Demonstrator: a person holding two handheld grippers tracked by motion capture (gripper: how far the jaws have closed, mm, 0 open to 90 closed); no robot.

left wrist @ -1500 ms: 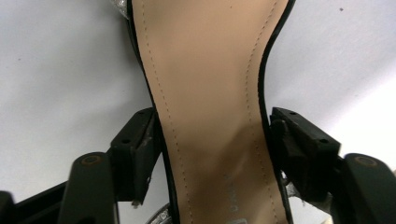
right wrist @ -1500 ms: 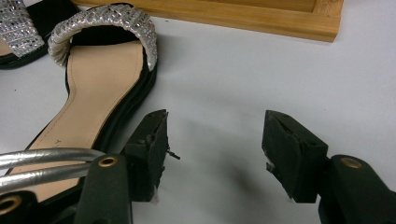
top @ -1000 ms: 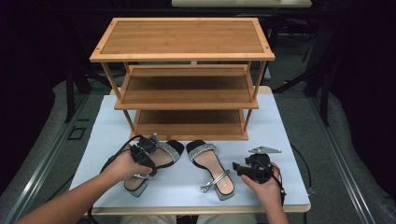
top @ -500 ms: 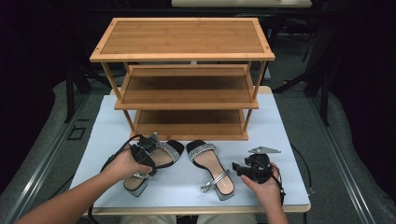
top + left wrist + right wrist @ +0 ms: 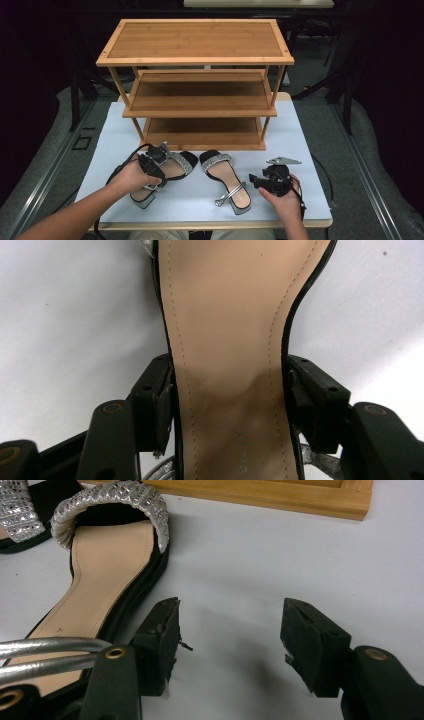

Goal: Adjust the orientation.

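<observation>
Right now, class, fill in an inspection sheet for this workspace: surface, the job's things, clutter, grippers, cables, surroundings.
Surface: pale blue-grey table top, bare around the things on it.
Job's things: left sandal and right sandal lie side by side in front of the wooden three-tier rack, whose shelves hold nothing.
Clutter: nothing seen.
Grippers: left gripper straddles the left sandal's waist, and its jaws have just been closing; the pads are at the sole's edges, but firm pressure cannot be told. Right gripper stands open over bare table beside the right sandal.
Cables: one black cable loops from the left gripper, another trails from the right.
Surroundings: dark floor and metal frames around the table.
</observation>
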